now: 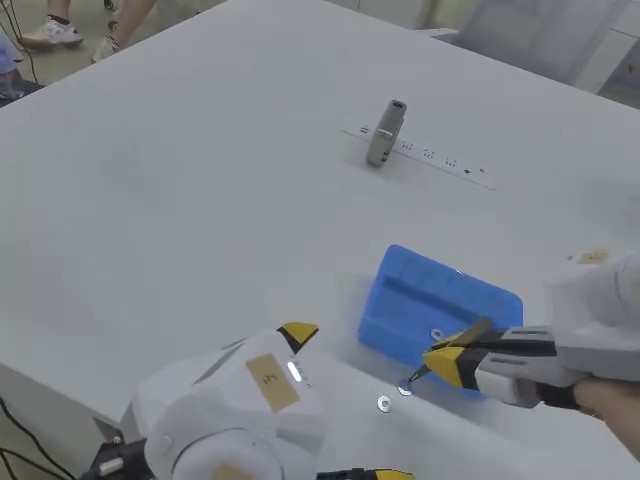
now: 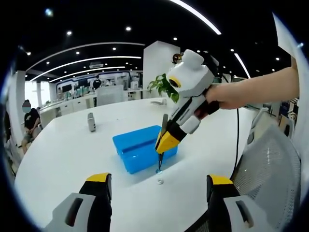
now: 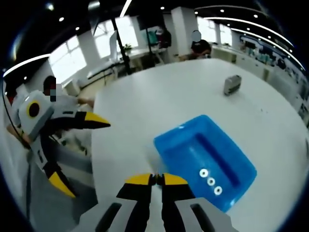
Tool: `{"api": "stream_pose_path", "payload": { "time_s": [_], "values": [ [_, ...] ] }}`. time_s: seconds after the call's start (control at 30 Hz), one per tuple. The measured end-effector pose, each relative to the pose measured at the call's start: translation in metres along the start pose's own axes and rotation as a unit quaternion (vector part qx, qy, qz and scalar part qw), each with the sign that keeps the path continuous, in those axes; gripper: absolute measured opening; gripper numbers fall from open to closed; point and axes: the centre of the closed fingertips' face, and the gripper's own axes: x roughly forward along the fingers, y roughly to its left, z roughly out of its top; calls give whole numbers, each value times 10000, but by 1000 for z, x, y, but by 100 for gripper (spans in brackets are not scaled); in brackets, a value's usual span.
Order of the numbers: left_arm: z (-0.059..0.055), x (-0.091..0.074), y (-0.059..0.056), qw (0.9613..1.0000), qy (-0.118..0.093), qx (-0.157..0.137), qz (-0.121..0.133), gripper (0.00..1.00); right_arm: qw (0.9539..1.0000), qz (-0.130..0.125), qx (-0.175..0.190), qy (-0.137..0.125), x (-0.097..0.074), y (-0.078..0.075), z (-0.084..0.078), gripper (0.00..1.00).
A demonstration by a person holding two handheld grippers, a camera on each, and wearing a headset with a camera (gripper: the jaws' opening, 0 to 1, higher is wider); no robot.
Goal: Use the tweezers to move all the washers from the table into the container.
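Right gripper [image 1: 437, 358] — fingers drawn narrow, clamped on tweezers [image 1: 416, 374]. The tweezers slant down to the surface [image 1: 200, 200], just in front of the near wall of the container [image 1: 400, 290].

Loose washers — two on the surface. First washer [image 1: 404, 390] lies right at the tweezers' tip, well below the fingers; whether it is pinched cannot be told. Second washer [image 1: 384, 403] lies just beside it, clear of the tip.

Stored washers [image 3: 211, 181] — three in a row inside the blue container.

Left gripper [image 2: 159, 178] — fingers [image 2: 99, 186] wide apart, holding nothing, above the surface near the loose washers.

Grey object [image 1: 385, 132] — far side of the surface, well apart.
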Motion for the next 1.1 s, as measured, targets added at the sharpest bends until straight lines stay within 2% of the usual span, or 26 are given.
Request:
{"api": "stream_pose_path", "payload": {
  "time_s": [0.23, 0.4, 0.43, 0.77, 0.97, 1.1],
  "values": [
    [0, 0, 0, 10000, 2, -11, 5, 82, 9998, -81, -175, 81, 7, -1, -5, 4],
    [0, 0, 0, 10000, 9, -1, -8, 82, 9993, -51, -331, 183, 10, 2, -8, 4],
    [0, 0, 0, 10000, 11, -5, -10, 82, 9986, -99, -431, 276, 10, 0, -10, 4],
    [-1, 0, 0, 10000, 16, -15, 6, 81, 9981, -95, -538, 281, 10, 4, -9, 4],
    [0, 0, 0, 10000, 14, 0, 15, 81, 9951, -188, -891, 387, 12, 5, -10, 3],
    [0, 0, 1, 10000, 9, 4, 20, 81, 9956, -214, -841, 367, 13, 2, -10, 3]
  ]
}}
